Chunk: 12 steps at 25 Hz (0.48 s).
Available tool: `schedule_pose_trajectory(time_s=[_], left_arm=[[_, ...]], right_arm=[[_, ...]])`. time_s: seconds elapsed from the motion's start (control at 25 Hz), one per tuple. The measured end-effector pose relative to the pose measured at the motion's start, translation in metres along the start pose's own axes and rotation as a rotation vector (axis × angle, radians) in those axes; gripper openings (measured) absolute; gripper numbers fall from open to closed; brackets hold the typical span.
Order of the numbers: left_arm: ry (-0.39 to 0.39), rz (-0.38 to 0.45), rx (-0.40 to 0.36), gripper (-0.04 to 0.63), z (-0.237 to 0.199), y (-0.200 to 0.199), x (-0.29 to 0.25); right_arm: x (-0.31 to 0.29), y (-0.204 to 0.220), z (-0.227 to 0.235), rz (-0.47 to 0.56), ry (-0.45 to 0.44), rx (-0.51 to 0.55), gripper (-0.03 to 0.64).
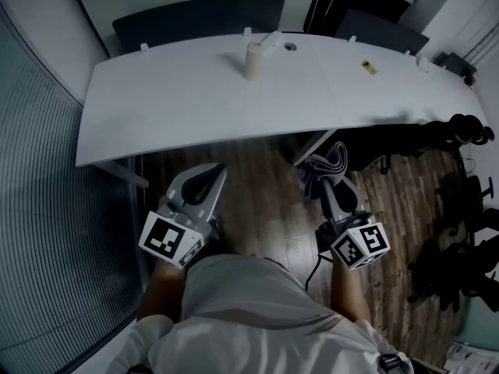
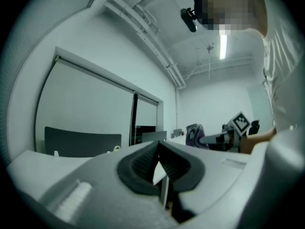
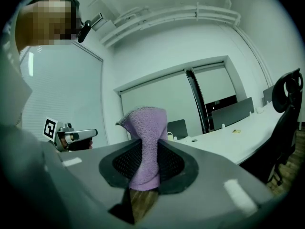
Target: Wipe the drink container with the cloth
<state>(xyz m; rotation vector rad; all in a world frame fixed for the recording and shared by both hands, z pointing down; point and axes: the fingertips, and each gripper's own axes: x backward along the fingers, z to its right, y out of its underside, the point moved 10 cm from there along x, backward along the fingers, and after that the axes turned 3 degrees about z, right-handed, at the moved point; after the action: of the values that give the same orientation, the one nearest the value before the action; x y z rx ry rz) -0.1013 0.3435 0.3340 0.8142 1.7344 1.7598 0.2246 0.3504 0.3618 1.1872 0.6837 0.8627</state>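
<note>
A pale, upright drink container (image 1: 253, 61) stands near the far middle of the white table (image 1: 171, 107). A purple cloth (image 3: 144, 142) sticks up from between the pads of my right gripper (image 3: 144, 163), which is shut on it; in the head view the cloth (image 1: 330, 162) hangs below the table's front edge, over the floor. My left gripper (image 1: 210, 179) is held low at the left, shut and empty, its black pads (image 2: 143, 163) meeting at the tip. Both grippers are well short of the container.
Dark chairs (image 1: 199, 18) stand behind the table, and black office chairs (image 1: 460, 131) crowd the right side. A small yellow item (image 1: 368, 67) lies at the table's right. A white table leg (image 1: 312, 146) drops to the wooden floor (image 1: 265, 201). Slatted wall (image 1: 47, 209) at left.
</note>
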Motion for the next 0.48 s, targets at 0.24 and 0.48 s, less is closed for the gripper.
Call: schedule_pose_trajectory(time_s=[0.24, 0.48], left_arm=[[0.040, 0.008, 0.013, 0.002, -0.085, -0.006, -0.029], [0.094, 0.001, 0.019, 0.003, -0.162, -0.006, -0.045]], right_arm=[[-0.081, -0.010, -0.006, -0.001, 0.035, 0.006, 0.092], [-0.151, -0.010, -0.023, 0.007, 0.082, 0.012, 0.092]])
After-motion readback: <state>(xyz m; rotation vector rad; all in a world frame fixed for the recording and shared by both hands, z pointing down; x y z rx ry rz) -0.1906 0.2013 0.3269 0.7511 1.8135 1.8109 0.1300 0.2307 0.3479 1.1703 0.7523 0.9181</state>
